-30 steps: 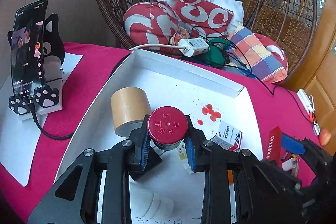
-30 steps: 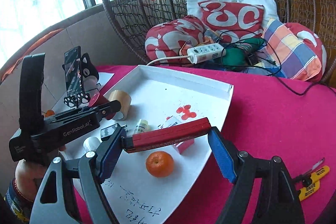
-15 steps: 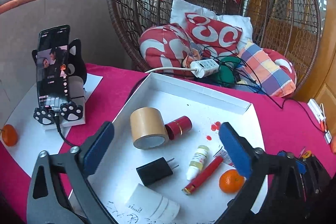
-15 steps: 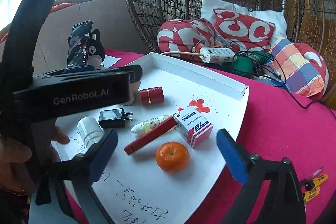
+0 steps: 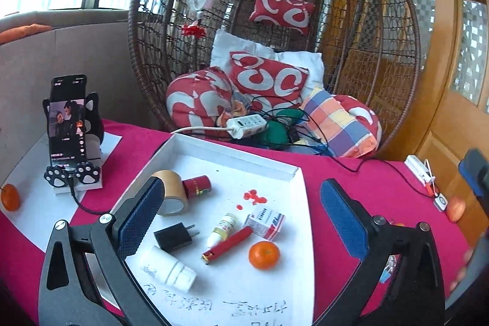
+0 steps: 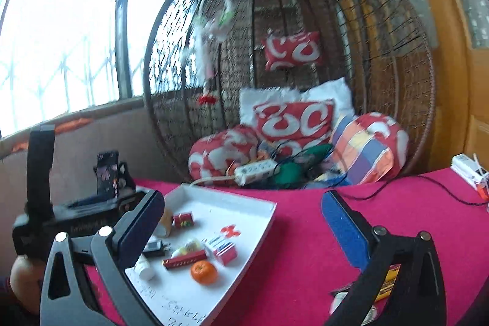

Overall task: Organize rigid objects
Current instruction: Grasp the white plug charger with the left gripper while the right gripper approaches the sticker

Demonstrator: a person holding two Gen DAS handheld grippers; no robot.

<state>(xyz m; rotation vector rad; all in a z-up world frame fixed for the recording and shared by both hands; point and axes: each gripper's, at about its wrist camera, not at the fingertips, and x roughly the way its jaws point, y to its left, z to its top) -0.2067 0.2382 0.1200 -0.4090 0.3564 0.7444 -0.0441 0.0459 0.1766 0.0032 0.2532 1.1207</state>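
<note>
A white tray (image 5: pixel 235 155) lies on the pink table. In it are a tape roll (image 5: pixel 171 196), a red jar (image 5: pixel 197 186), a black plug (image 5: pixel 173 236), a dropper bottle (image 5: pixel 221 229), a red bar (image 5: pixel 227 245), a small box (image 5: pixel 265 222), an orange (image 5: pixel 264 254) and a white bottle (image 5: pixel 168 269). My left gripper (image 5: pixel 241 222) is open and empty, raised above the tray. My right gripper (image 6: pixel 241 226) is open and empty, high above the tray (image 6: pixel 259 205) and the orange (image 6: pixel 204 272). The left tool (image 6: pixel 45 216) shows at its left.
A phone on a cat stand (image 5: pixel 68 124) stands left of the tray, with an orange (image 5: pixel 9 197) beside it. A wicker hanging chair (image 5: pixel 275 29) with cushions and a power strip (image 5: pixel 246 126) is behind the table. Small items (image 6: pixel 379 289) lie on the cloth at right.
My left gripper let go of the red jar and my right let go of the red bar; both opened, lifted and pulled back. The jar and bar now lie in the tray.
</note>
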